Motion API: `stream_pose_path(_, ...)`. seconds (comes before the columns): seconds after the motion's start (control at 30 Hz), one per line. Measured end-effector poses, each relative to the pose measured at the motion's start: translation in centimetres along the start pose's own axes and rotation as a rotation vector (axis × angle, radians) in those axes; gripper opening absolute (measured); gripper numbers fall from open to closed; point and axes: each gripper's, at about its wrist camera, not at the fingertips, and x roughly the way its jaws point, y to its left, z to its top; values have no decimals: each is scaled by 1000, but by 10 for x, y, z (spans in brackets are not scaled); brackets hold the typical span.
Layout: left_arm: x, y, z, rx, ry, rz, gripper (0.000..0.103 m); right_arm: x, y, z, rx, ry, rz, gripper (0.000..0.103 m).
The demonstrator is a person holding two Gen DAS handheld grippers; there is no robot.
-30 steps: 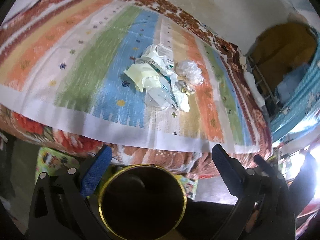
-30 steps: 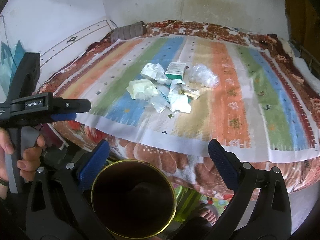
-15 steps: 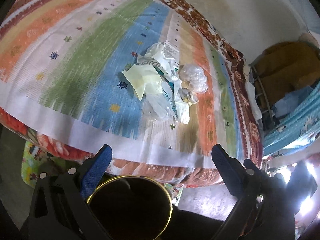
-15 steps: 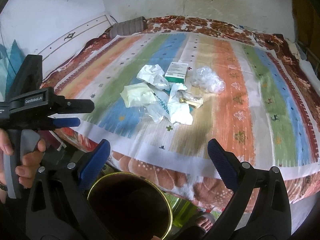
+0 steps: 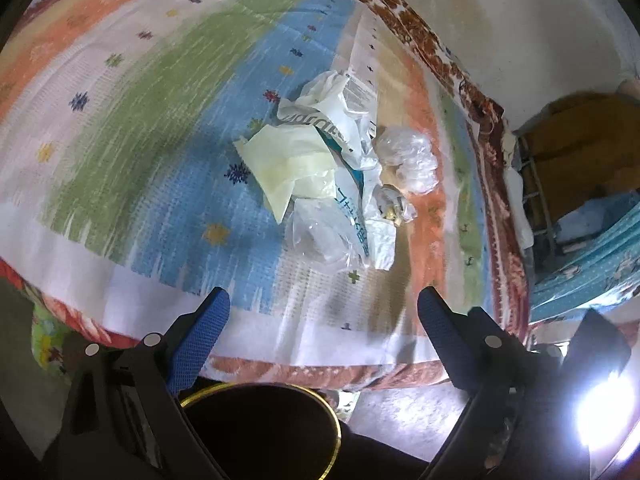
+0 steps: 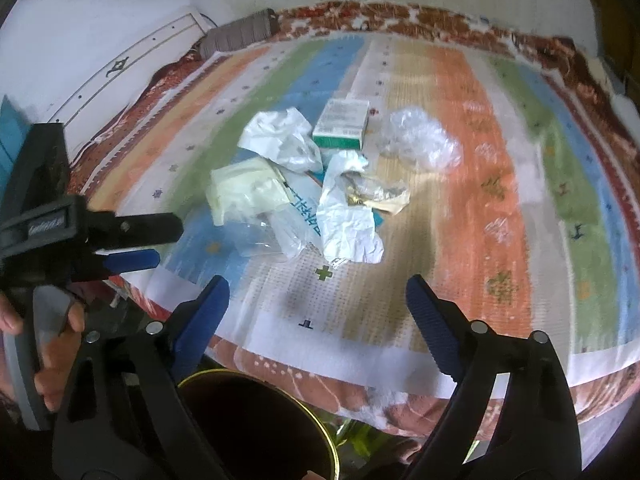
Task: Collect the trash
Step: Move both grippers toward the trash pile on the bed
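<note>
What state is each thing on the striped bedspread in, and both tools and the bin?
Left tool: jaws closing, nothing between.
Right tool: jaws closing, nothing between.
Small green-and-white cardboard box: closed, lying flat.
Crumpled white paper: creased, uncollected.
Clear plastic wrap: bunched.
Pale yellow bag: crumpled.
Dark gold-rimmed bin: open-topped; contents not visible.

— Bright enough in here?
— Fairly; soft daylight, and the striped bedspread (image 6: 472,128) reads well. In the left wrist view a white glare (image 5: 600,412) burns out the lower right.
— Sharp?
— No. Both views smear; the trash pile (image 6: 304,184) looks soft. The fisheye bows everything, corners go black, and the bin (image 6: 256,428) is a dark pit.
</note>
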Motion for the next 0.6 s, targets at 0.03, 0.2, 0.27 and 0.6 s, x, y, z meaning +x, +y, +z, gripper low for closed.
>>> stream_pose_path(0.03,1,1,2,-5,-1,-3,92,5,-2,1,7,9,2,85)
stream_pose_path(0.2,21,15,14,-104,43,-44,88,33,-12,8,34,34,4,84)
stream_pose_path(0.27,29,16,15,-113,60,-27,86,41,-14,10,36,42,11,83)
stream_pose_path(0.6,51,9,23,-113,51,-13,74,83,-27,21,80,96,10,67)
